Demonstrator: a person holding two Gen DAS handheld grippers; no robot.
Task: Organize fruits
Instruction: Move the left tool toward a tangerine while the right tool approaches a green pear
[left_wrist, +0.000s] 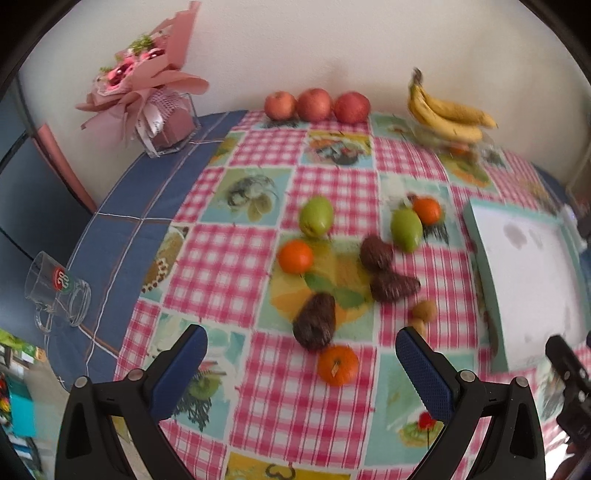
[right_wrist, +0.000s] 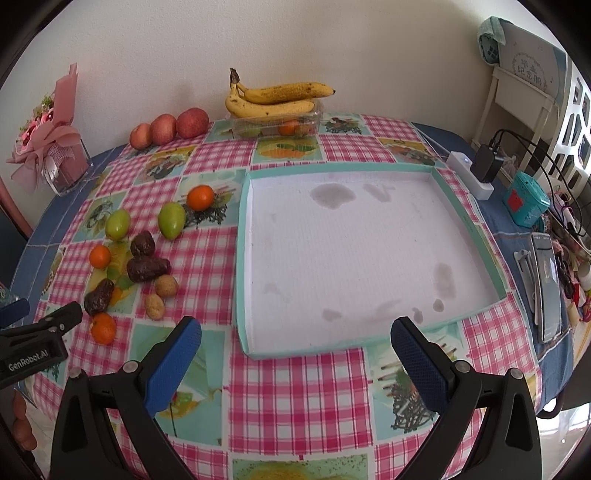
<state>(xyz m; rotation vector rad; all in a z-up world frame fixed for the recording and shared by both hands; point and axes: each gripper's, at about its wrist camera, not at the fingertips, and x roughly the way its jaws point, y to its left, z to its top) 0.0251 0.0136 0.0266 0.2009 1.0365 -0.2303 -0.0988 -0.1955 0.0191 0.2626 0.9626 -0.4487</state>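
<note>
The left gripper (left_wrist: 301, 350) is hovering over the checked tablecloth (left_wrist: 258, 280) with its jaws spread wide and gripping nothing. Between them, just ahead, an orange (left_wrist: 338, 365) is lying, and touching its far side is a dark brown fruit (left_wrist: 314, 325). Beyond the right jaw two small tan fruits (left_wrist: 424, 310) are sitting close together. Farther ahead, two more dark fruits (left_wrist: 384, 269), a second orange (left_wrist: 295, 256), two green fruits (left_wrist: 316, 216) and a third orange (left_wrist: 427, 210) are lying scattered. At the far edge, three red apples (left_wrist: 316, 104) are lining up against the wall, with bananas (left_wrist: 447, 114) to their right resting on a clear container.

The right gripper (right_wrist: 295, 350) is also hanging with jaws wide apart and empty. Straight ahead between them a shallow white tray (right_wrist: 458, 218) with a teal rim is lying flat, stained in spots. The fruit pile is sitting off beyond the left jaw, beside the tray.
</note>
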